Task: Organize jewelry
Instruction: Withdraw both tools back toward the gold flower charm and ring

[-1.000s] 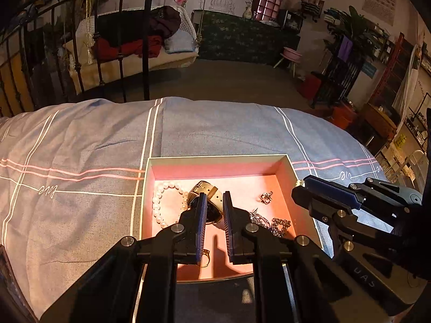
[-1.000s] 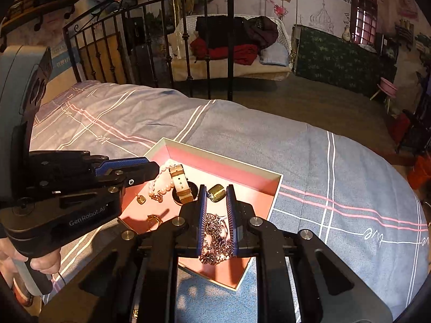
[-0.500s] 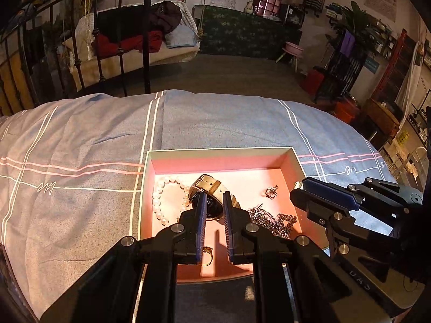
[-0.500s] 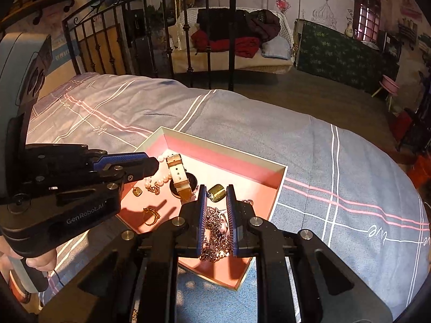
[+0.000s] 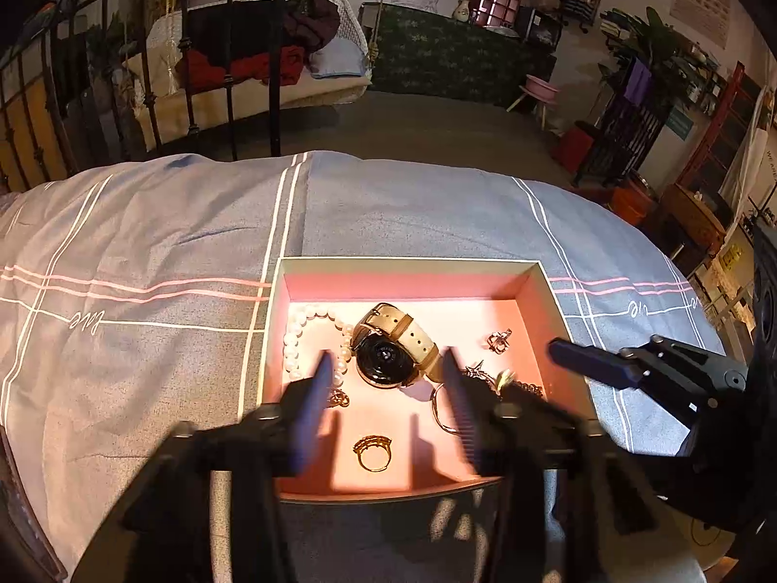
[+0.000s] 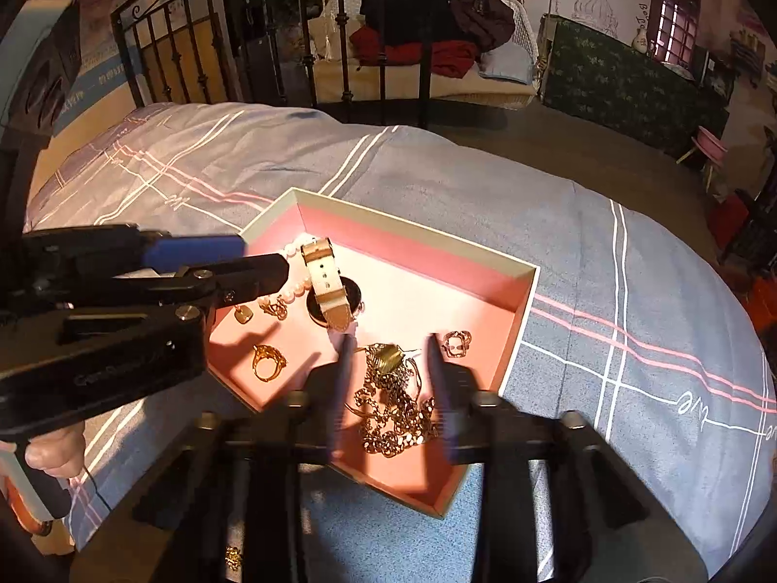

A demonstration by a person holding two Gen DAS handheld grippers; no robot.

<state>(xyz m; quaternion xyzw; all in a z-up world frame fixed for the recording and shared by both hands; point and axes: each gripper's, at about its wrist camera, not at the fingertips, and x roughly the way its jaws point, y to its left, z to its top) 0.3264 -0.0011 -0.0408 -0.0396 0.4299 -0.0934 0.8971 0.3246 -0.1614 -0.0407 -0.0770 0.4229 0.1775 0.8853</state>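
Left wrist view: the left gripper (image 5: pixel 388 379) is released, its blurred jaws spread wide and holding nothing. It hangs over the near half of the shallow pink-lined cardboard box (image 5: pixel 408 265), which lies on the grey-blue striped bed cover (image 5: pixel 145 243). Between the jaws lie the round gold watch with a beige leather strap (image 5: pixel 391 352) and, nearer, the gold ring (image 5: pixel 373 453); the spread suggests readiness to straddle one of them. The white pearl bracelet (image 5: pixel 311 340) lies by the left wall of the box. The small silver earring (image 5: pixel 499 340) lies well apart to the right.

Right wrist view: the right gripper (image 6: pixel 388 379) is likewise released and empty, with its jaws either side of the tangled heap of gold chain (image 6: pixel 393 413) in the near corner of the box. That piece looks like its likely next pick. All the jewellery lies loose in one undivided compartment, so sorting appears not yet done.
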